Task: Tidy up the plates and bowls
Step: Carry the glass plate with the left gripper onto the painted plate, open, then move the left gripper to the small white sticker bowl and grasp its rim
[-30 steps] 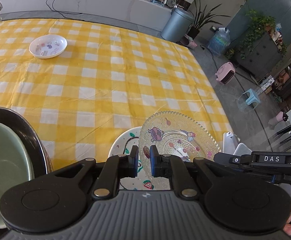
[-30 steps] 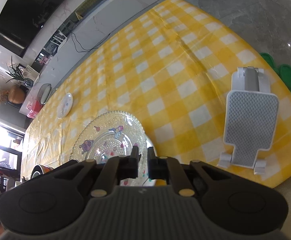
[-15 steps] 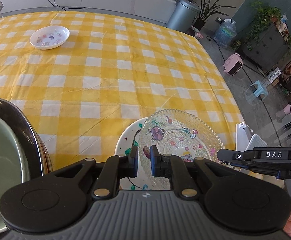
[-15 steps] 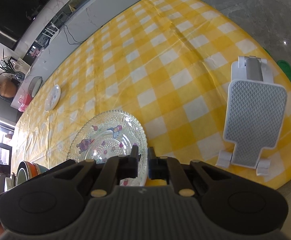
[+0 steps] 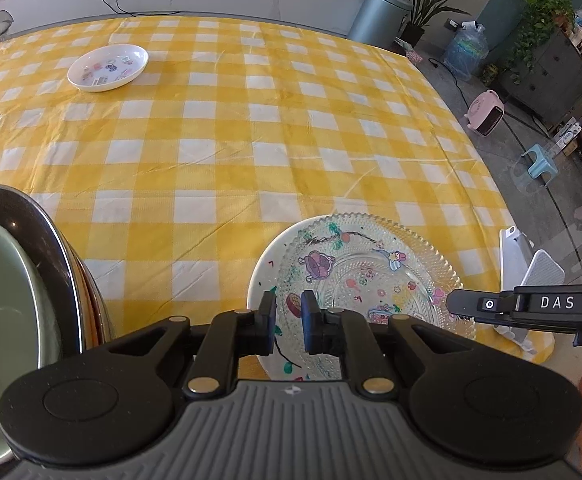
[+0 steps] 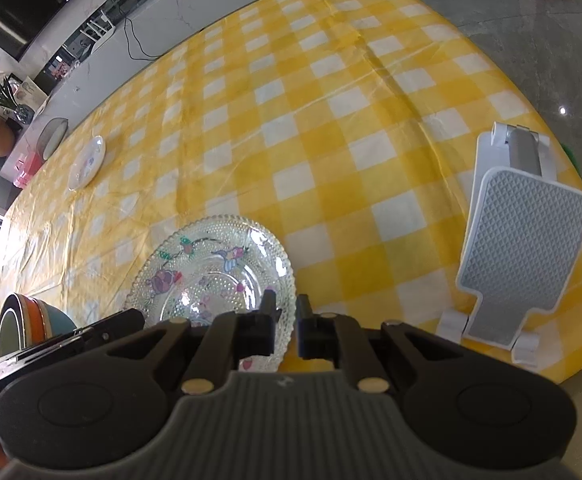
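A clear glass plate [image 5: 375, 276] with cartoon prints lies on top of a white printed plate [image 5: 269, 268] near the table's front edge; the glass plate also shows in the right wrist view [image 6: 211, 276]. My left gripper [image 5: 289, 322] hovers over the plates' near rim, jaws slightly apart and empty. My right gripper [image 6: 287, 320] has its jaws astride the glass plate's right rim with a small gap. A small white dish [image 5: 108, 67] sits far left on the table. A stack of bowls [image 5: 15, 280] stands at the left, green bowl innermost.
A white and grey phone stand [image 6: 519, 248] stands at the table's right front corner. The yellow checked tablecloth [image 5: 251, 140] covers the table. A bin, plants, a pink heater [image 5: 485, 118] and a blue stool are on the floor beyond the right edge.
The glass plate has come down from a tilt to lie flat on the white plate. Both grippers' jaws have opened slightly, and the left wrist view has pulled back a little.
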